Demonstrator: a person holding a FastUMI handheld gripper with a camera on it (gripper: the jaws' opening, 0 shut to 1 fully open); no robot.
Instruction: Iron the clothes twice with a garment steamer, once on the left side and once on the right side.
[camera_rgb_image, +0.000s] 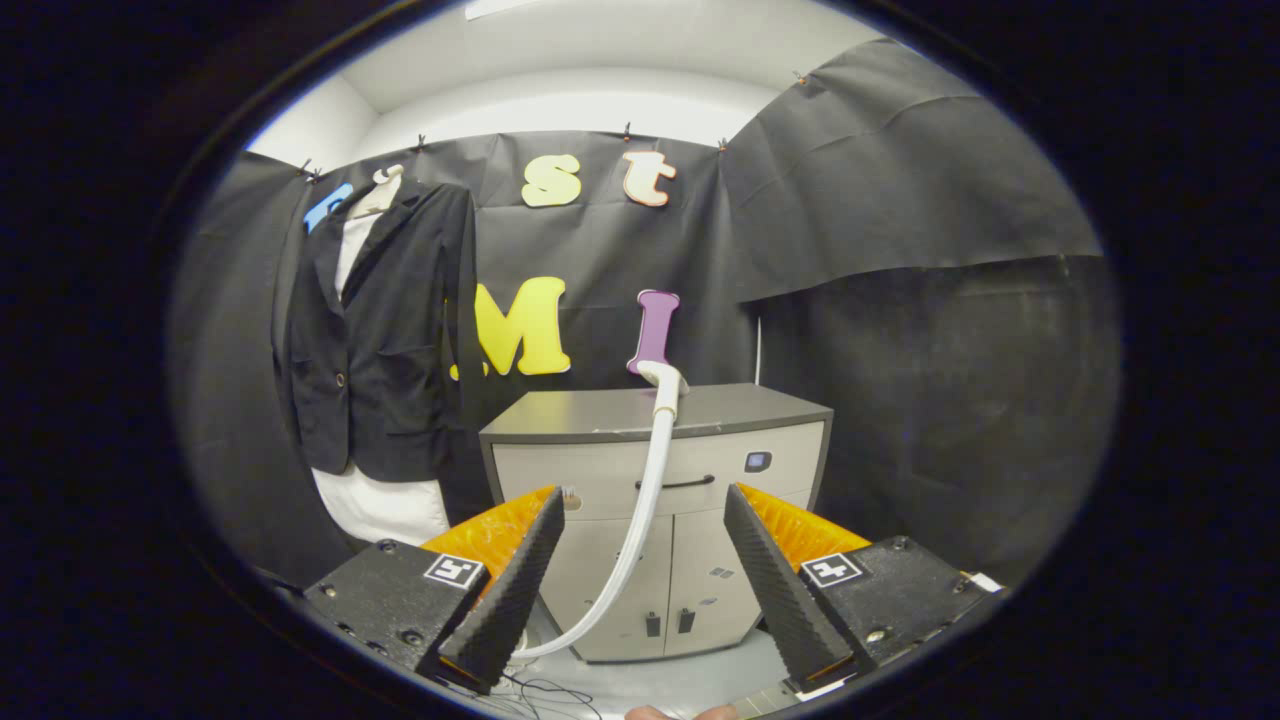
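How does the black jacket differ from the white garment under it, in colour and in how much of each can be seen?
The jacket is black and covers most of the hanging figure; the white garment shows just at the open neck and below the jacket's hem. The jacket has a button and pockets; the white garment looks plain. Both hang together left of the cabinet, well beyond the open gripper, whose jaws hold nothing.

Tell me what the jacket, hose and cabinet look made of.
Jacket: dark matte woven cloth, going by its soft folds and lapels. Hose: smooth white flexible plastic or rubber, since it bends in a curve. Cabinet: probably laminated board or painted metal, flat with a satin sheen. The gripper is open, jaws apart around the hose, not touching.
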